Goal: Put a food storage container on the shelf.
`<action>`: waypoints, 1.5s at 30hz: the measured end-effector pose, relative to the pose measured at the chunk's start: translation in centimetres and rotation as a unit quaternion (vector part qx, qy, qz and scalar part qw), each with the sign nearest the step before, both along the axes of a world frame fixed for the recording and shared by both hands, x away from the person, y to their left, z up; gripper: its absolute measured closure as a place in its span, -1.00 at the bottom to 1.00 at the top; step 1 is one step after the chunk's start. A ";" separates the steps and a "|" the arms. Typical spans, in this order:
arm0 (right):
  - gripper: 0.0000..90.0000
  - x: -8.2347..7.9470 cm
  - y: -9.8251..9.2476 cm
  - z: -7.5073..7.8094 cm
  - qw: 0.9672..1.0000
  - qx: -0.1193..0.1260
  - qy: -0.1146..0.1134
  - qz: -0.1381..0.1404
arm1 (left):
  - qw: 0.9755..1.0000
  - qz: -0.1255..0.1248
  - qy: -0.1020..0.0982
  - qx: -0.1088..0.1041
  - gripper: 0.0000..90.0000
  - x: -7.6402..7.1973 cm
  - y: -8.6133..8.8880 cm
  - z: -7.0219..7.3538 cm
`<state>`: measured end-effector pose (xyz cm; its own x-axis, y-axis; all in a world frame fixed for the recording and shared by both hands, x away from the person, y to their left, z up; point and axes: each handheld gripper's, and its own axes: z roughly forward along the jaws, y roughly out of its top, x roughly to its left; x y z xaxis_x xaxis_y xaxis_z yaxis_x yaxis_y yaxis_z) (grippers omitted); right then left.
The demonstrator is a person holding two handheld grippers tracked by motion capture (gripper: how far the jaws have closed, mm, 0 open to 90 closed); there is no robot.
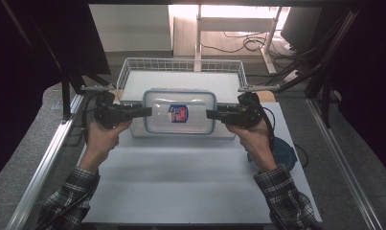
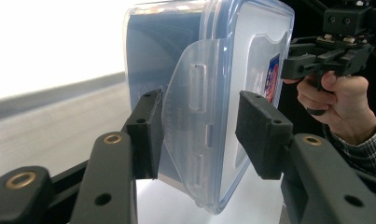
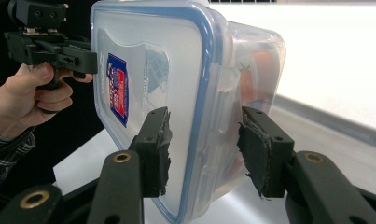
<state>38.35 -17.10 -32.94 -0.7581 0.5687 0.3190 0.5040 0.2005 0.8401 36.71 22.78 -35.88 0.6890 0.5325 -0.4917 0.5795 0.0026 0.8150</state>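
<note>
White tabletop point(image 1: 181, 182) and a wire basket point(image 1: 133, 64) are seen beneath the clear lidded box point(image 1: 179, 112), clamped endwise by the left gripper point(image 1: 145, 111) and right gripper point(image 1: 212, 114).

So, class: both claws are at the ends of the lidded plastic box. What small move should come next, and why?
Probably carry the plastic box forward, over the wire basket: the left claw and right claw grip its ends, and the basket lies just beyond.

Clear plastic box point(image 1: 179, 114) w/ blue-rimmed lid, latched shut, level, held above table.
</note>
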 end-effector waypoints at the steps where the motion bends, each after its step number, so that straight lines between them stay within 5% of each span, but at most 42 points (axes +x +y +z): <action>1: 0.18 0.2 0.1 0.2 1.000 0.001 0.001 -0.001 | 1.000 0.001 -0.001 0.000 0.16 0.2 0.1 0.3; 22: 0.17 4.8 0.9 3.9 1.000 0.006 -0.007 -0.019 | 1.000 0.012 0.000 -0.016 0.15 5.1 0.7 3.3; 33: 0.15 6.8 1.2 3.8 1.000 0.005 0.004 -0.031 | 0.999 0.025 0.018 -0.018 0.14 6.9 0.5 3.1; 45: 0.11 7.8 1.3 3.5 0.999 0.006 0.005 -0.038 | 0.999 0.043 0.006 -0.014 0.10 7.4 0.2 3.0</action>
<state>46.16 -15.83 -29.45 -0.7095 0.6203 0.3343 0.5261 0.1507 0.8370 44.10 22.94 -32.92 0.6349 0.5762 -0.5147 0.5858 0.0753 0.8069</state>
